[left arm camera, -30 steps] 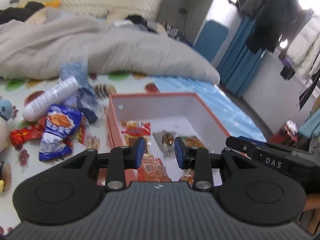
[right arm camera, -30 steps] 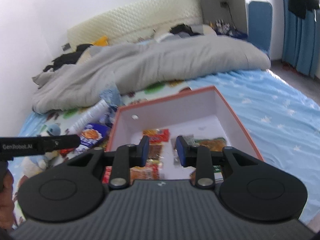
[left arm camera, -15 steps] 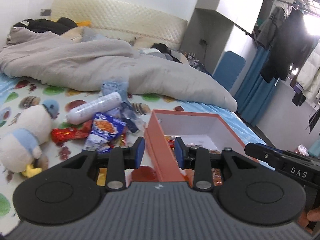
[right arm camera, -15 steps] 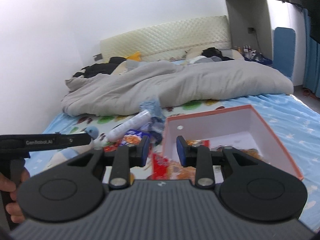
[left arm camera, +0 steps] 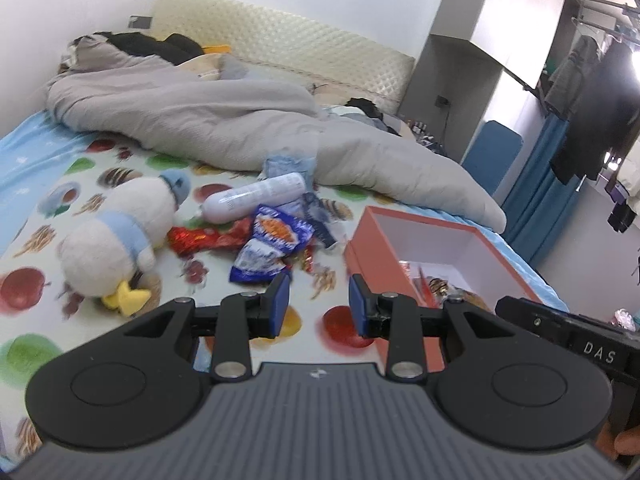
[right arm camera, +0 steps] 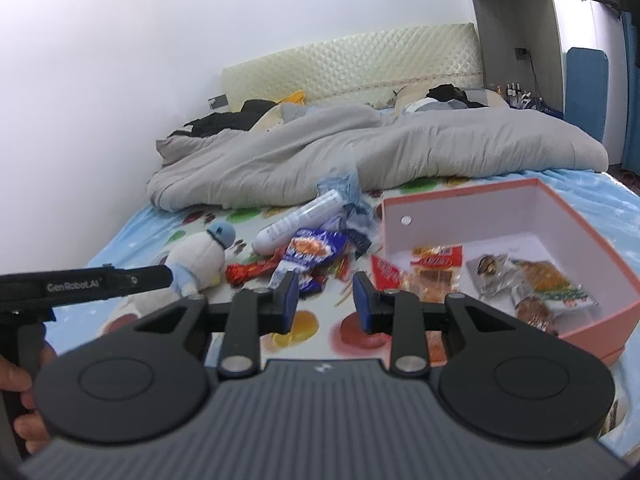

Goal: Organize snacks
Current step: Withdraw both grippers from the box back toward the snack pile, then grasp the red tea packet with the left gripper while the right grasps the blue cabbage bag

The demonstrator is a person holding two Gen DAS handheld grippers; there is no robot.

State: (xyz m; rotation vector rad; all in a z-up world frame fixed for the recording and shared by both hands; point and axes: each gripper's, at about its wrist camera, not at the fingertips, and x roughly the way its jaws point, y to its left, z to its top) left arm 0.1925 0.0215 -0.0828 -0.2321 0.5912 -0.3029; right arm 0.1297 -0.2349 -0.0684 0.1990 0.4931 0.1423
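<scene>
A: While you hold both tools over the bed, where do they stand against a second ago?

B: You have swung them leftward. A second ago your left tool [left arm camera: 314,304] looked straight down into the open orange cardboard box with the white inside [left arm camera: 460,236]; now that box sits at the right of its view, and the fruit-printed bed sheet [left arm camera: 48,288] lies between its blue pads. Your right tool [right arm camera: 325,299] has shifted the same way: the box [right arm camera: 600,300] is now at its right.

A: And the jaws?

B: Unchanged. On both tools the pads stand partly apart with nothing between them; you hold nothing.

A: Where are the snacks?

B: Some lie inside the box: a clear packet with a red label [right arm camera: 436,258] and a green-and-orange packet [right arm camera: 548,280]. The loose pile lies on the sheet just left of the box: a blue-and-white crinkled snack bag [left arm camera: 272,248], a red foil wrapper [left arm camera: 200,238] touching it, and a white cylindrical tube [left arm camera: 256,196] behind them. A white plush duck with a blue cap [left arm camera: 120,236] lies further left, which a second ago barely showed at the edge of your left view. The rumpled grey duvet [left arm camera: 224,120] lies behind it all.
</scene>
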